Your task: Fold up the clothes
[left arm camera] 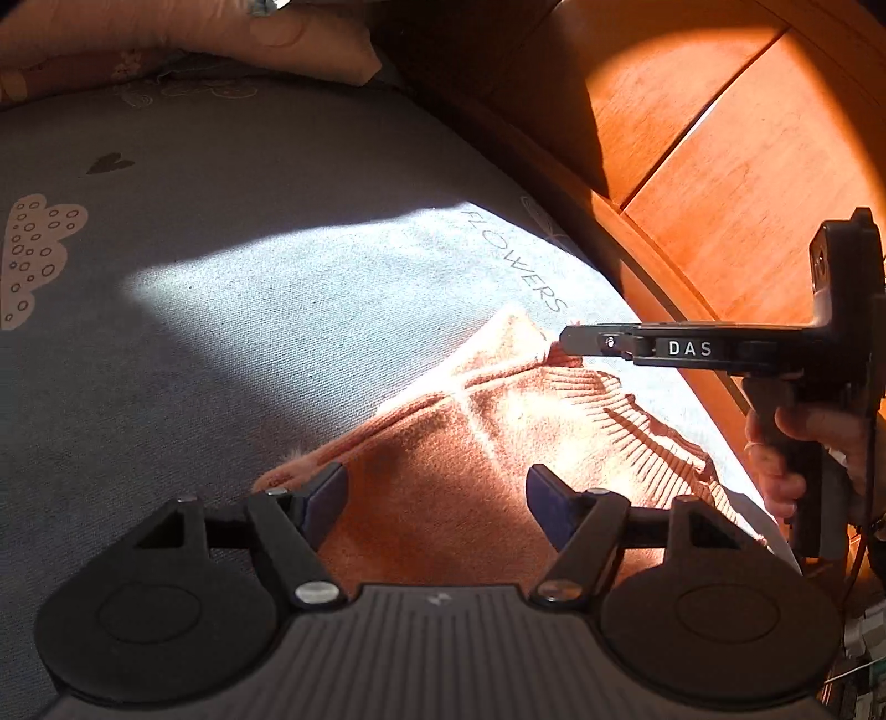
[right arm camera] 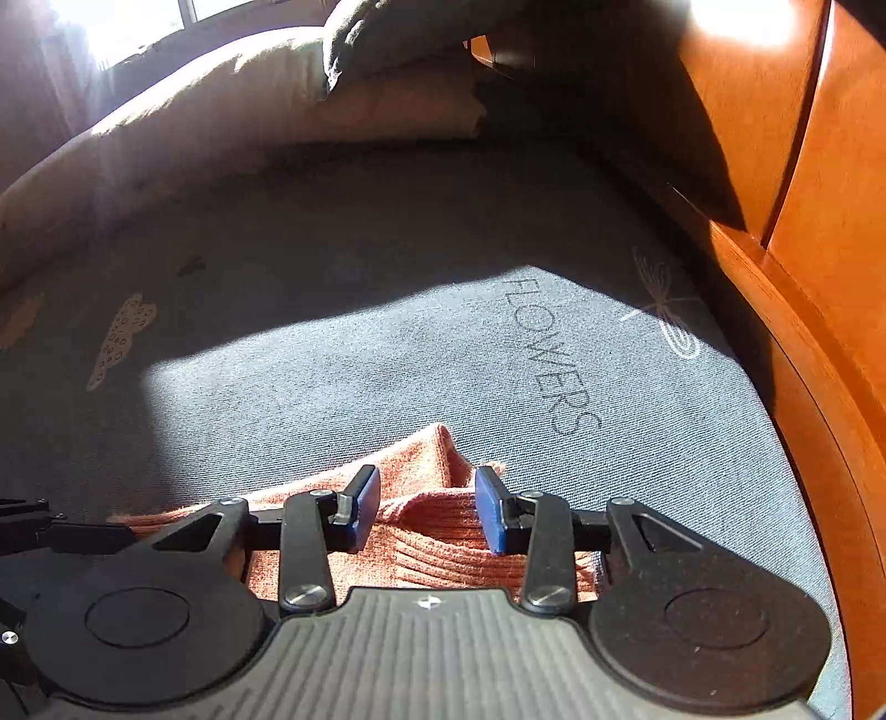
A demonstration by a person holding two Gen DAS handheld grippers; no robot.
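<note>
Grey printed bedsheet (right arm camera: 387,365) covers the bed beside an orange wooden frame (left arm camera: 736,183). On it, near the word FLOWERS, lies the salmon knit garment (left arm camera: 487,443). The left gripper (left arm camera: 437,495) hovers spread above its cloth, gripping nothing. The right gripper (right arm camera: 427,507) stands parted over the ribbed edge, pads clear.

Orange garment (left arm camera: 487,443) — near part hidden behind left claw (left arm camera: 437,498).

Sunlight from a bright window (right arm camera: 138,22) falls across a grey printed bedsheet (right arm camera: 343,365) beside an orange wooden bed frame (right arm camera: 819,310), pillow (right arm camera: 398,108) beyond.
</note>
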